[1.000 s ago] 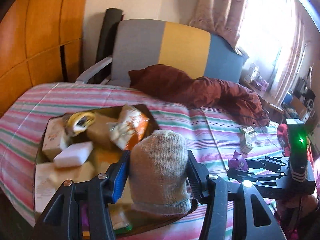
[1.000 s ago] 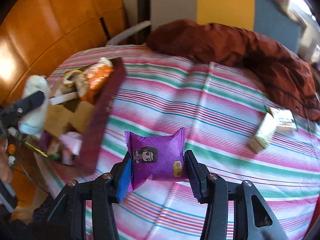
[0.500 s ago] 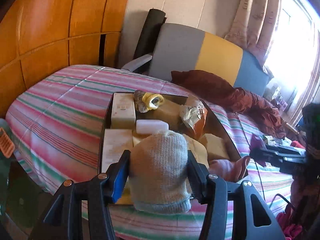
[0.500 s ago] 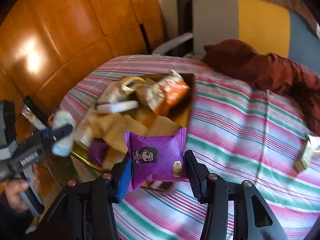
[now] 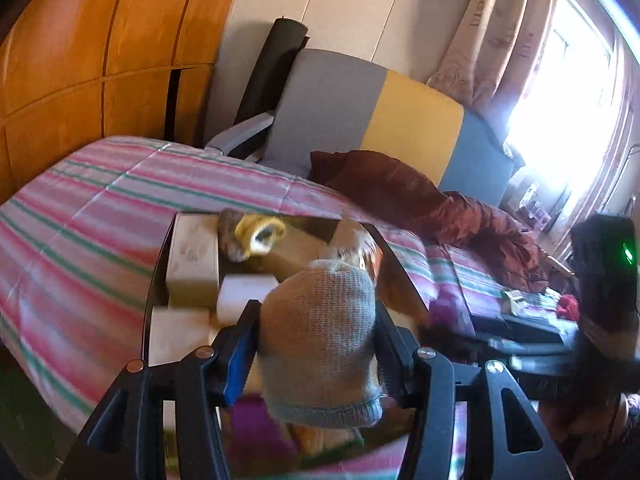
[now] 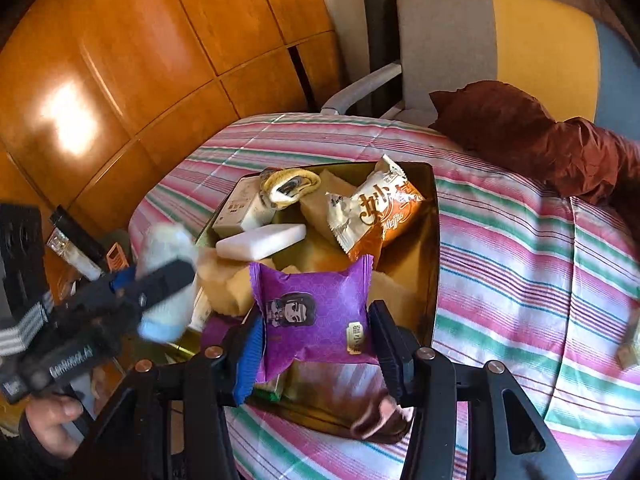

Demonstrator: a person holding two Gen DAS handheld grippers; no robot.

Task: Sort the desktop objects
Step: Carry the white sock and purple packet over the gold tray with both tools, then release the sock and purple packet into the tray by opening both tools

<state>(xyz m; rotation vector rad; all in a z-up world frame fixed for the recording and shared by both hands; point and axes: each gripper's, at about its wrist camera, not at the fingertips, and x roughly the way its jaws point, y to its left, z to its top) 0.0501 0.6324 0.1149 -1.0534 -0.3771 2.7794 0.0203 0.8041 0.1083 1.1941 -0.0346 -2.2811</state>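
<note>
The striped bed cover fills the scene, pink, green and white, with a rumpled dark red blanket at its far right and a grey, yellow and blue chair beyond it. On the cover sits the dark open box, crowded to the brim: an orange snack bag at its far side, a white block left of that, a pale carton along the left wall and a yellow roll at the far corner. Over the box's near edge hangs the right gripper, clamped on a purple snack packet that stands upright between the pads. To the left, at the box's near left corner, the left gripper squeezes a grey knitted sock, cuff toward the camera. Small cartons lie on the cover far to the right, well apart from the box.
</note>
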